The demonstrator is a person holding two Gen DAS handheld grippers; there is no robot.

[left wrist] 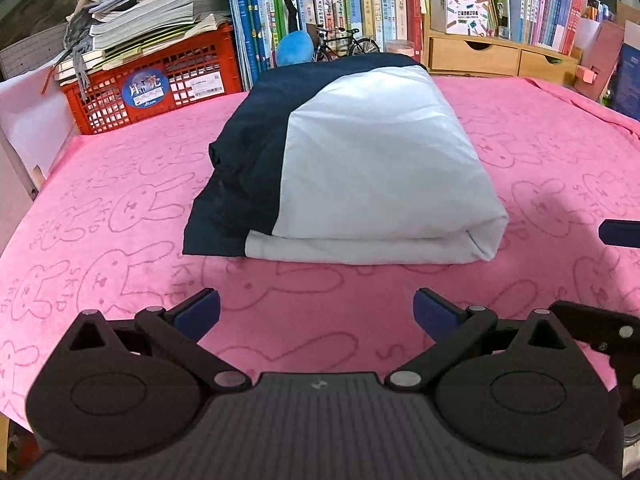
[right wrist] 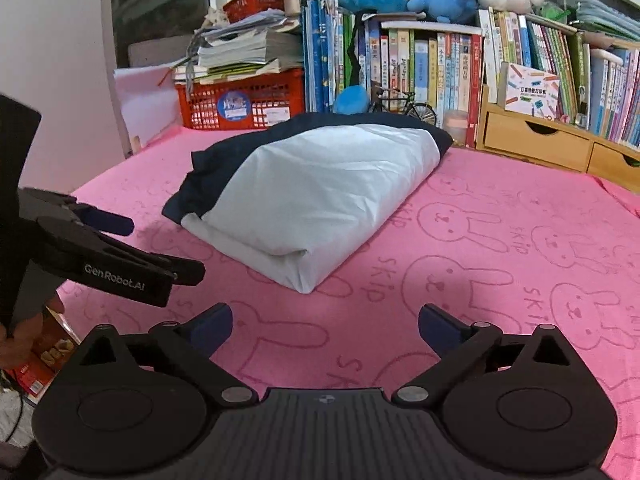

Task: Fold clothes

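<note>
Pink terry towel with rabbit outlines (left wrist: 120, 208) covers the bench. Nearest: left hand-held gripper (left wrist: 316, 312) and right hand-held gripper (right wrist: 326, 326), both released, jaws wide, nothing between them, each hovering short of the garment. Risk, as judged: a re-entering finger could snag the loose near edge and drag the top layer open; the fabric looks thin and slippery. Folded white-and-navy garment (left wrist: 360, 168) lies mid-bench as a thick rectangular bundle, white panel uppermost, navy layers protruding at its left. Red plastic crate (left wrist: 160, 88) stands behind.
</note>
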